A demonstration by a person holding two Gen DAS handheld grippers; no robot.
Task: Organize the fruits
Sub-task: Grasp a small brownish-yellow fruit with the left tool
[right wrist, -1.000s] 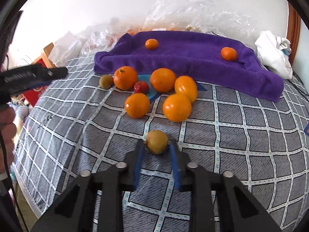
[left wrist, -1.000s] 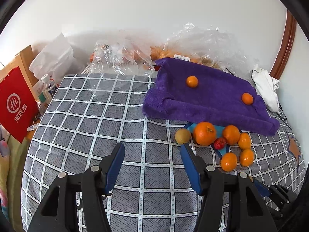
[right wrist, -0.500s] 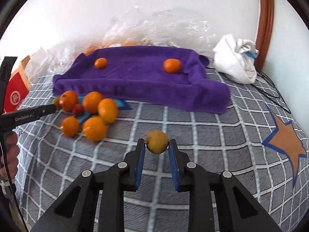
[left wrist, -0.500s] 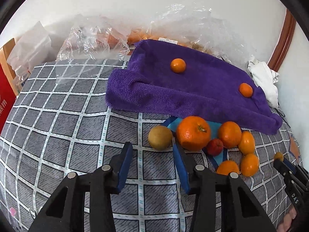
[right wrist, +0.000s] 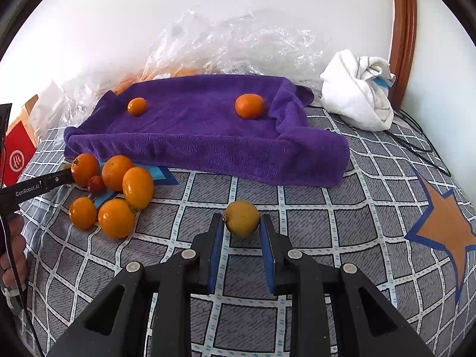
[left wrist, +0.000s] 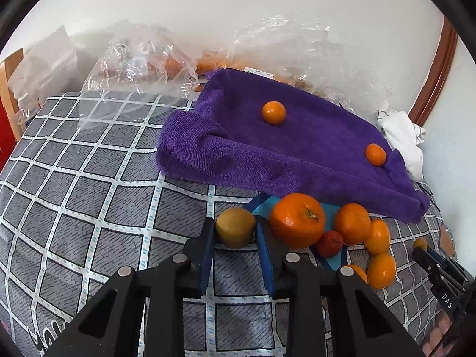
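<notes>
My left gripper point(left wrist: 234, 223) is closing, and its blue pads press on a yellow-brown fruit point(left wrist: 235, 229) that lies on the checked bed cover point(left wrist: 89, 184). This fruit sits just left of a big orange point(left wrist: 297, 220) in a pile with a small red fruit point(left wrist: 328, 244). My right gripper point(right wrist: 242, 221) is shut on a second yellow-brown fruit point(right wrist: 241, 217), to the right of the pile point(right wrist: 116, 190). Two small oranges point(right wrist: 137, 106) point(right wrist: 249, 106) rest on the purple towel point(right wrist: 193, 136) behind.
Crumpled clear plastic bags point(left wrist: 139, 56) line the wall behind the towel. A bunched white cloth point(right wrist: 357, 95) and dark cables point(right wrist: 416, 145) lie at the far right by a wooden frame point(right wrist: 401, 29). A red box point(right wrist: 17, 154) stands at the left edge.
The left gripper came forward and down to the yellow-brown fruit and closed on it. The right gripper carried its fruit rightward, away from the pile.
</notes>
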